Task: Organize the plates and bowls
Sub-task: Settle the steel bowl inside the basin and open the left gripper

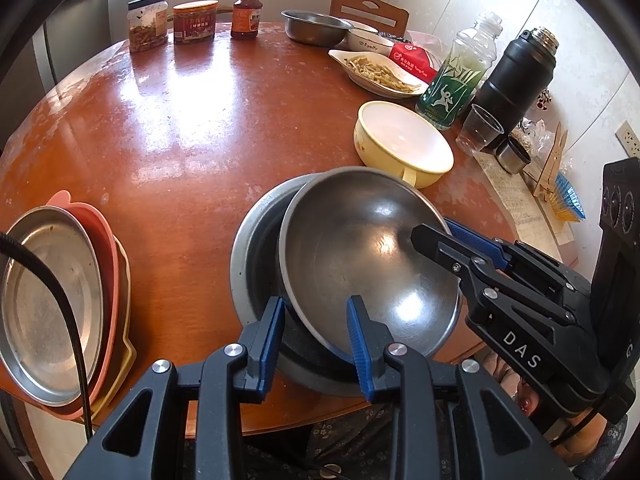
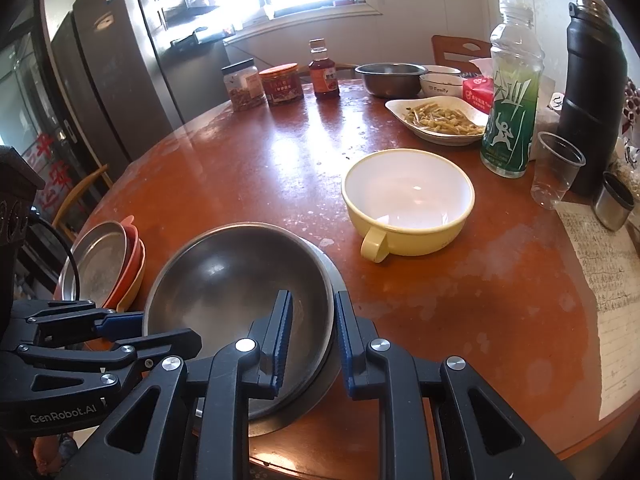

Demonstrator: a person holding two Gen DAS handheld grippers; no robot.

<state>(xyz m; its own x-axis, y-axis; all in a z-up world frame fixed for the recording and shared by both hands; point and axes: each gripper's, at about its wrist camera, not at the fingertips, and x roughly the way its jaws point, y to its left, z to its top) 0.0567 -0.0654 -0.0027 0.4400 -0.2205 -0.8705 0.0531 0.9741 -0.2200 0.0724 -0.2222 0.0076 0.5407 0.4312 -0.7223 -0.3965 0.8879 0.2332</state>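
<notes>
Gripping the tilted steel bowl (image 1: 360,256) from two sides, both grippers stand at the near edge of the round wooden table (image 1: 192,128). The left gripper (image 1: 316,340) has its blue pads on either side of the bowl's near rim, one pad outside and one inside, clamped on that rim. The right gripper (image 2: 312,340) is closed on the rim at the bowl's right side in the same way, one finger inside the bowl and one outside. The steel bowl sits crooked inside a wider steel basin (image 1: 248,256), which rests on the table at its near edge; the bowl's left side is raised above the basin's bottom.

At the near left edge of the table lies a stack of plates (image 1: 112,280), with a steel plate (image 1: 48,300) on top, then an orange plate and a yellow one under it.

Just behind the basin, toward the right edge, stands a yellow bowl with a handle (image 2: 408,204), white inside and upright. Farther to the right edge are a clear plastic cup (image 2: 556,168), a green bottle (image 2: 512,96) and a black thermos (image 2: 592,88). Behind the yellow bowl is a white dish with yellow food strips (image 2: 436,120).

At the far edge stand a steel bowl (image 2: 390,78), a white bowl (image 2: 440,84), a sauce bottle (image 2: 323,70) and two jars (image 2: 262,86).
</notes>
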